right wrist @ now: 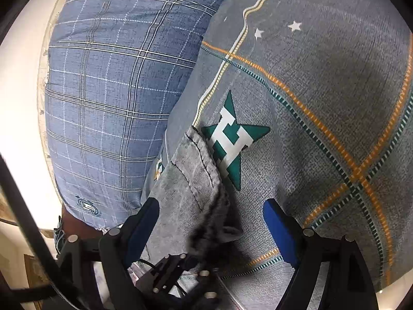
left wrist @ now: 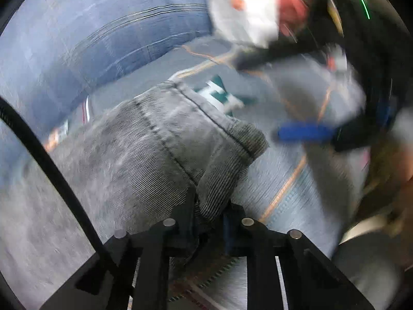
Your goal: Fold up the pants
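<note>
The grey corduroy pants (left wrist: pixel 165 139) lie bunched on a grey bedsheet, blurred by motion. My left gripper (left wrist: pixel 210 206) is shut on a fold of the pants near a stitched hem. In the left wrist view my right gripper (left wrist: pixel 304 131) shows as a blue finger above the sheet at the right, apart from the cloth. In the right wrist view the pants (right wrist: pixel 196 180) hang between the blue fingers (right wrist: pixel 278 230) without being pinched. My right gripper (right wrist: pixel 209 214) is open. The left gripper's black body (right wrist: pixel 175 273) shows below, holding the cloth.
The grey bedsheet (right wrist: pixel 322 103) has orange and green stripes and a green star with a white H (right wrist: pixel 232 142). A blue plaid pillow (right wrist: pixel 116 90) lies at the left by a pale wall. A person's white and red clothing (left wrist: pixel 247 7) is at the top.
</note>
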Available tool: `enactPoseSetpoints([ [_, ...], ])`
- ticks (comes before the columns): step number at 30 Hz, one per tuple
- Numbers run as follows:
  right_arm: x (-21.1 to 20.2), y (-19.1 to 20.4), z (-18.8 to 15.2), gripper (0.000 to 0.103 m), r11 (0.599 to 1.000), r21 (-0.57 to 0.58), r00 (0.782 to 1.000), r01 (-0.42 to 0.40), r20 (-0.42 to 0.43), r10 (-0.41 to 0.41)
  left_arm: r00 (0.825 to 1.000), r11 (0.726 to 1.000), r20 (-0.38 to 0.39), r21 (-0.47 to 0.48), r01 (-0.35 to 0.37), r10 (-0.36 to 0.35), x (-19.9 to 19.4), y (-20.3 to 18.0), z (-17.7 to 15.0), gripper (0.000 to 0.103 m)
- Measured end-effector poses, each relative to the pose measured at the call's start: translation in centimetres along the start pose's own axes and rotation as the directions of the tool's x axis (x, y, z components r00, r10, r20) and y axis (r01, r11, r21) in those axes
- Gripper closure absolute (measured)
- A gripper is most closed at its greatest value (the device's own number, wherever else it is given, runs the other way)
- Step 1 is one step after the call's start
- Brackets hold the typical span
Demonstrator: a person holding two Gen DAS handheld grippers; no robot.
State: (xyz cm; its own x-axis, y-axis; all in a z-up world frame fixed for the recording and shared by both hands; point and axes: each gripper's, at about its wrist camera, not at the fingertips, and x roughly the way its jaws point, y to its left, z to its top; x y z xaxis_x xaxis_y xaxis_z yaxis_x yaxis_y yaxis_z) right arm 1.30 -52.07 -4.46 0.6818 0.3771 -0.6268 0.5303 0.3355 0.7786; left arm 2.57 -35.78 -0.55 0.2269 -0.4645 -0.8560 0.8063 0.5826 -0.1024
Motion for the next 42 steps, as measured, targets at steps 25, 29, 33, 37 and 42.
enactPoseSetpoints([
  [25, 3.0, 7.3, -4.9, 0.086, 0.947, -0.320, 0.999, 0.029, -0.008, -0.033, 0.963, 0.874, 0.003, -0.420, 0.244, -0.268, -6.3, 11.0, 3.7, 0.042],
  [29, 4.0, 9.9, -7.3, 0.086, 0.892, -0.449, 0.998, 0.046, -0.019, -0.061, 0.923, 0.819, -0.061, -0.487, 0.304, -0.379, -3.8, 11.9, 6.0, 0.042],
  [33, 5.5, 11.0, -8.6, 0.086, 0.859, -0.508, 0.994, 0.064, -0.041, -0.098, 0.922, 0.838, -0.087, -0.456, 0.300, -0.377, -3.4, 11.7, 6.8, 0.041],
  [37, 6.4, 11.4, -9.1, 0.086, 0.844, -0.532, 0.992, 0.067, -0.055, -0.114, 0.926, 0.873, -0.144, -0.408, 0.266, -0.349, -2.7, 10.7, 7.2, 0.035],
  [42, 6.7, 11.7, -9.4, 0.086, 0.837, -0.545, 0.992, 0.053, -0.066, -0.105, 0.949, 0.916, -0.176, -0.354, 0.188, -0.262, -1.4, 9.9, 7.5, 0.078],
])
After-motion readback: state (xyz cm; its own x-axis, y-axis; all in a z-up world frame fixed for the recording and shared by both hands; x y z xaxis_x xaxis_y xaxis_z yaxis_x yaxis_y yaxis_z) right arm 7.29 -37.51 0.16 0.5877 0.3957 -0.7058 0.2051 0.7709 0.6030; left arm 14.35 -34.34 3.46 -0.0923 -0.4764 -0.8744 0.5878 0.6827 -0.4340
